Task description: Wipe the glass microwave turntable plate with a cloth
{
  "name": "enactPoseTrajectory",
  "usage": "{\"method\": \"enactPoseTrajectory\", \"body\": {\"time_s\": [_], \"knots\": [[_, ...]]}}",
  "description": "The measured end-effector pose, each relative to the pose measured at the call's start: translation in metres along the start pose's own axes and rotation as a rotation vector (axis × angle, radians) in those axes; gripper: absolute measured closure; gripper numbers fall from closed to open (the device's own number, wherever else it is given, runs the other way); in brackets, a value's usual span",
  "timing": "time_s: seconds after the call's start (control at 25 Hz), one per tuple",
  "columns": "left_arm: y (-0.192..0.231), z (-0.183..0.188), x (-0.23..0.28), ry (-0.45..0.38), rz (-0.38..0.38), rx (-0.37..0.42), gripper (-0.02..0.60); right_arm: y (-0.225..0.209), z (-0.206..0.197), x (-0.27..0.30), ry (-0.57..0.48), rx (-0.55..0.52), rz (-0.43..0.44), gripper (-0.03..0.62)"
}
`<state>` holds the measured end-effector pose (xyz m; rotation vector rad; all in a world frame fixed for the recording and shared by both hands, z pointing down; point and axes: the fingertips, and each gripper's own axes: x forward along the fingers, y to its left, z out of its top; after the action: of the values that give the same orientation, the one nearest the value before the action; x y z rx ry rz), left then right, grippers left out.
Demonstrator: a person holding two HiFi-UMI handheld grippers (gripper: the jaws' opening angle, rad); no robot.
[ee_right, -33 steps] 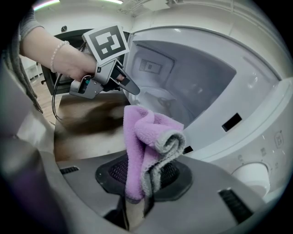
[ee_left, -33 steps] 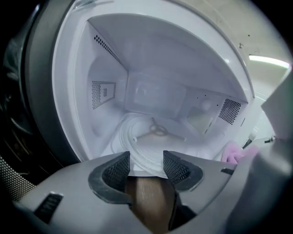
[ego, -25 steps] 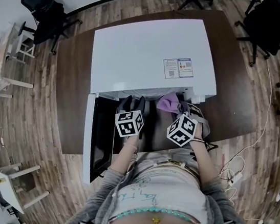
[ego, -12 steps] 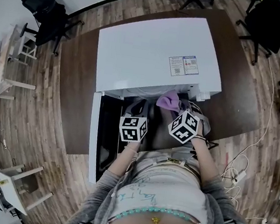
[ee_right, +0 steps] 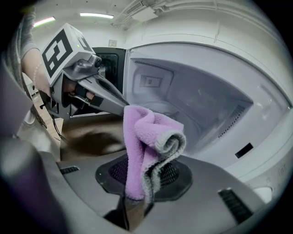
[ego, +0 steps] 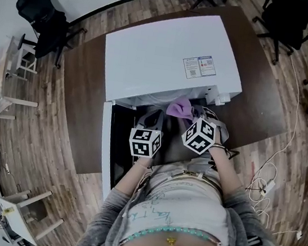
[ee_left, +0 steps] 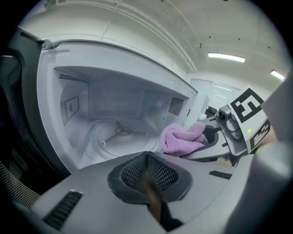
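The white microwave stands open on a dark table. On its cavity floor lies the round glass turntable plate, with the roller hub showing through it. A purple cloth with a grey edge hangs folded from my right gripper, which is shut on it at the cavity mouth. In the head view the cloth sits at the opening's right side. My left gripper is shut with nothing between its pads; it points into the cavity from just outside, left of the cloth. Both marker cubes show in front of the opening.
The microwave door stands swung out to the left, beside my left hand. The brown table carries the oven. Office chairs stand at the back on the wooden floor, and cables lie on it at the right.
The cloth in the right gripper has drifted a little left along the cavity mouth. The left gripper has drawn slightly back toward the person.
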<state>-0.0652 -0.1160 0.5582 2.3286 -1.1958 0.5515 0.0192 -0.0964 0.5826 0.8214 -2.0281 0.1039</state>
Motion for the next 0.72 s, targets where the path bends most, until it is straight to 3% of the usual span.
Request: {"method": "enactPoseTrajectory", "body": {"time_s": [0.32, 0.72], "knots": [[0.000, 0.015, -0.010, -0.036, -0.021, 0.017, 0.571, 0.001, 0.021, -0.004, -0.078, -0.040, -0.001, 0.487], [-0.008, 0.043, -0.027, -0.103, -0.042, 0.030, 0.571, -0.004, 0.047, -0.035, -0.188, 0.079, 0.013, 0.485]]}}
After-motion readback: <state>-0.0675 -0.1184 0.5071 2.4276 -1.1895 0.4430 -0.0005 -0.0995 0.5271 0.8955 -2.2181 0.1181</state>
